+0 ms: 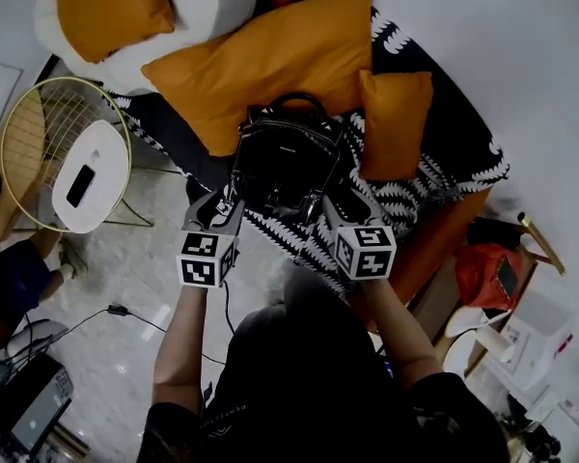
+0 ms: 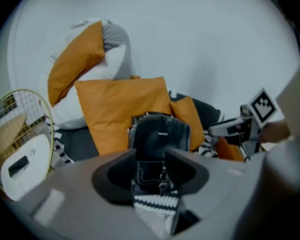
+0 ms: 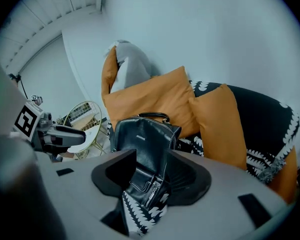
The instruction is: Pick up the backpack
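A black leather backpack (image 1: 285, 157) stands upright on a sofa draped with a black-and-white patterned throw (image 1: 454, 157), leaning against a large orange cushion (image 1: 270, 61). Its handle (image 1: 294, 99) sticks up at the top. My left gripper (image 1: 224, 205) is at the backpack's lower left and my right gripper (image 1: 340, 204) at its lower right, both close to the front edge of the seat. In the left gripper view the left gripper (image 2: 150, 166) is open, and the backpack (image 2: 160, 136) shows between its jaws. The right gripper (image 3: 151, 171) is also open, framing the backpack's (image 3: 140, 144) front pocket.
A round gold wire side table (image 1: 63, 157) with a white top and a dark flat object on it stands left of the sofa. A smaller orange cushion (image 1: 396, 123) lies right of the backpack. A red bag (image 1: 487, 273) sits at the right. A cable (image 1: 125, 314) and a laptop (image 1: 34, 408) lie on the floor.
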Tool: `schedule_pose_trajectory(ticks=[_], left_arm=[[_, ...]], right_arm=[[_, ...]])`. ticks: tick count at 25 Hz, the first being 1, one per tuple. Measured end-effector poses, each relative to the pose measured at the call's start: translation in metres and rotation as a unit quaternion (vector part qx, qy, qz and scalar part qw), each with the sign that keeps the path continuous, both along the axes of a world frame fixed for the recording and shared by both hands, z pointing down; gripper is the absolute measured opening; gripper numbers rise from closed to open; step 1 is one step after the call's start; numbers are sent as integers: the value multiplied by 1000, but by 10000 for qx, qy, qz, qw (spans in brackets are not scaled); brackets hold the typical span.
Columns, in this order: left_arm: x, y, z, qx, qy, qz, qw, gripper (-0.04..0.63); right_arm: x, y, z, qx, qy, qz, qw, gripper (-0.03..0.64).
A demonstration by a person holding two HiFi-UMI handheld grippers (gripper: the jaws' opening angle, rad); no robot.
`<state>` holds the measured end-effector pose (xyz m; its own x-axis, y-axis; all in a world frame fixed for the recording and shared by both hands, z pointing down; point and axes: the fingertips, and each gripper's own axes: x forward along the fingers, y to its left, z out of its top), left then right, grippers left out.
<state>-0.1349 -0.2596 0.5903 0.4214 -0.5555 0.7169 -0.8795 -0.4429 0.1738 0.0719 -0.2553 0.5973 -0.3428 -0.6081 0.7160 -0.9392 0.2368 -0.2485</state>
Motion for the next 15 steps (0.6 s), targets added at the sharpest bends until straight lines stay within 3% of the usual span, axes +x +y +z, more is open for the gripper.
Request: schedule_pose_trajectory(ticks=[15], left_arm=[[6, -58, 75, -561, -234, 65, 9981, 192]], right_arm=[[0, -41, 74, -447, -146, 3, 9989, 184]])
